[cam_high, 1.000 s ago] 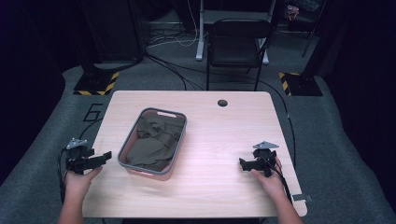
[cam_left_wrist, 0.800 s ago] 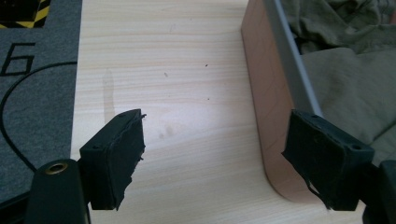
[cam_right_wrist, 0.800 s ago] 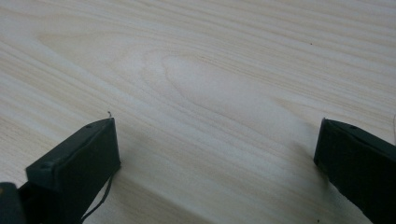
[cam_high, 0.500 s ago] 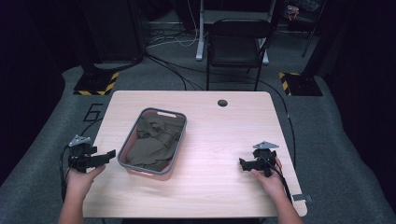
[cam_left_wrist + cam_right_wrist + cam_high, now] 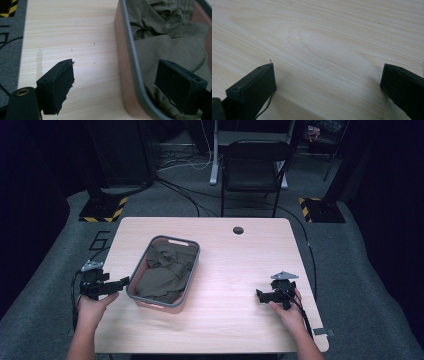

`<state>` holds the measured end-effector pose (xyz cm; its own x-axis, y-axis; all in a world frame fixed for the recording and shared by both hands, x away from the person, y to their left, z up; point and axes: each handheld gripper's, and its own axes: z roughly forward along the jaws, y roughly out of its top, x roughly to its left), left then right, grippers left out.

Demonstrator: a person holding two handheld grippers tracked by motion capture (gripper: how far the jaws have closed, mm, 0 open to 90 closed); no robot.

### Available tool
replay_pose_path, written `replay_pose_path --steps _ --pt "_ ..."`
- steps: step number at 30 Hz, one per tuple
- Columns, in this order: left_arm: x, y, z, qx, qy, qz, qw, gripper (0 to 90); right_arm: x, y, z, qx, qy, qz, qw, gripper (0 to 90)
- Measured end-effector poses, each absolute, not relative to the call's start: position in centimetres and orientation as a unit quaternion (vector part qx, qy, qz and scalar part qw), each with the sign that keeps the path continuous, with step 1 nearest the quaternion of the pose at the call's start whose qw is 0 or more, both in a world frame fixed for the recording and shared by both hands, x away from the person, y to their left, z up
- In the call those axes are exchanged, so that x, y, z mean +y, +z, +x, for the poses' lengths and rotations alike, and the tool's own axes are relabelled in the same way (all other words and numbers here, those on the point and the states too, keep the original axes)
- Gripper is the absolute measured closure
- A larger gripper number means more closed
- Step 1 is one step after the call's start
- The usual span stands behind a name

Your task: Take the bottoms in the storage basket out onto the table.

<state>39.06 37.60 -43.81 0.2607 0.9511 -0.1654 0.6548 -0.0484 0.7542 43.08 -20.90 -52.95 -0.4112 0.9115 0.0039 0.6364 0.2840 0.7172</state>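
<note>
Olive garment (image 5: pixel 172 47), crumpled inside the basket (image 5: pixel 134 279), is the item nearest the left gripper (image 5: pixel 114 285). In the left gripper view, that gripper's jaws stand wide apart with no pad touching anything; they have just been opening further. One jaw hangs over bare wood at lower left of the frame, the other over the cloth at lower right, so the grey basket rim (image 5: pixel 132 62) runs up between them. The garment therefore lies ahead and to the right of the jaws, just across the rim. The basket's long axis runs from lower left to upper right in the high view, and the left gripper sits at its lower left corner. The right gripper (image 5: pixel 264 296) is well apart, at lower right of the high view, jaws open over bare wood; the left hand is judged the one to reach. The tabletop (image 5: pixel 240 265) is pale wood grain with a small round cable hole (image 5: pixel 238 230). Beyond it stand a dark folding chair (image 5: pixel 255 167), grey carpet and hazard-striped stand bases
</note>
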Motion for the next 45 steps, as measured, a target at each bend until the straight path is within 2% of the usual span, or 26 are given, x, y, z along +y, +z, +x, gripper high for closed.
replay_pose_path --steps 20,45 --pt "33.3 -42.1 41.3 0.539 0.167 0.733 0.38 15.2 -20.9 -53.0 43.1 0.773 0.328 0.5 0.21 0.0" --pt "29.2 -40.5 44.0 0.515 0.15 0.746 0.393 15.4 -20.9 -52.9 43.1 0.773 0.328 0.501 0.21 0.0"
